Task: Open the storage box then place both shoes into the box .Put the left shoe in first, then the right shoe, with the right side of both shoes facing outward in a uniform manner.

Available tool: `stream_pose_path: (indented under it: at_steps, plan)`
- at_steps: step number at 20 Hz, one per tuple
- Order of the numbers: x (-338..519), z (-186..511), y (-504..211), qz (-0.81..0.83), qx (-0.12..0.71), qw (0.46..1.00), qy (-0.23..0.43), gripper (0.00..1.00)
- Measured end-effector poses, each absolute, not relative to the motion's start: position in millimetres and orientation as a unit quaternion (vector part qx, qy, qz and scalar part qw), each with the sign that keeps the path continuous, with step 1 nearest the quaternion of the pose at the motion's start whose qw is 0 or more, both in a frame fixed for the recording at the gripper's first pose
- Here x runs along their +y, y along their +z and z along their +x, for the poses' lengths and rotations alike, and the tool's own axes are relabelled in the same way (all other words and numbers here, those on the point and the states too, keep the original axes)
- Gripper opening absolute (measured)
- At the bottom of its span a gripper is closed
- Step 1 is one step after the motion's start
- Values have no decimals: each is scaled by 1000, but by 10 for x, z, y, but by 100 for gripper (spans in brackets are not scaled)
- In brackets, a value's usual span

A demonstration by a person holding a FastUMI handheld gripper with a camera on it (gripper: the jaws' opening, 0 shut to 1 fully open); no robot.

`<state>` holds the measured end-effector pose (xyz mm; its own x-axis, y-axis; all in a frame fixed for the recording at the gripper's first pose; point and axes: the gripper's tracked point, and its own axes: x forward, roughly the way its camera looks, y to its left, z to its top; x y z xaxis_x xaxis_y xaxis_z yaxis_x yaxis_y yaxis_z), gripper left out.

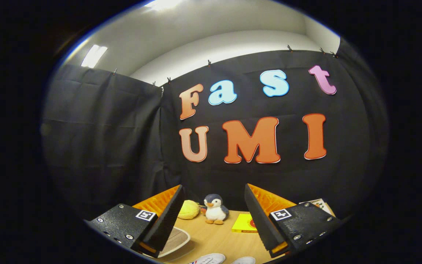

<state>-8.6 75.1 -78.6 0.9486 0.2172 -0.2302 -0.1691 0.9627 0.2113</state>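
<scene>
In the gripper view, the jaws [214, 223] are held wide apart with nothing gripped. The two shoes [208, 259] are seen on the bench [214, 238] just below them; a toy penguin [215, 209] is set beyond.

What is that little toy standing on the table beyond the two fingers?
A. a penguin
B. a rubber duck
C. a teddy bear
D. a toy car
A: a plush penguin stands upright on the wooden table, beyond the open gripper, beside a yellow ball near the black cloth wall.
</scene>
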Motion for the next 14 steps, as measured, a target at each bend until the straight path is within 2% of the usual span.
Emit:
stream_pose_path:
  at_steps: [5, 14]
  plan:
    - [1187, -210, -1360, 160, 235, 945, 161, 99]
    - [1601, -427, -2079, 235, 366, 880, 193, 98]
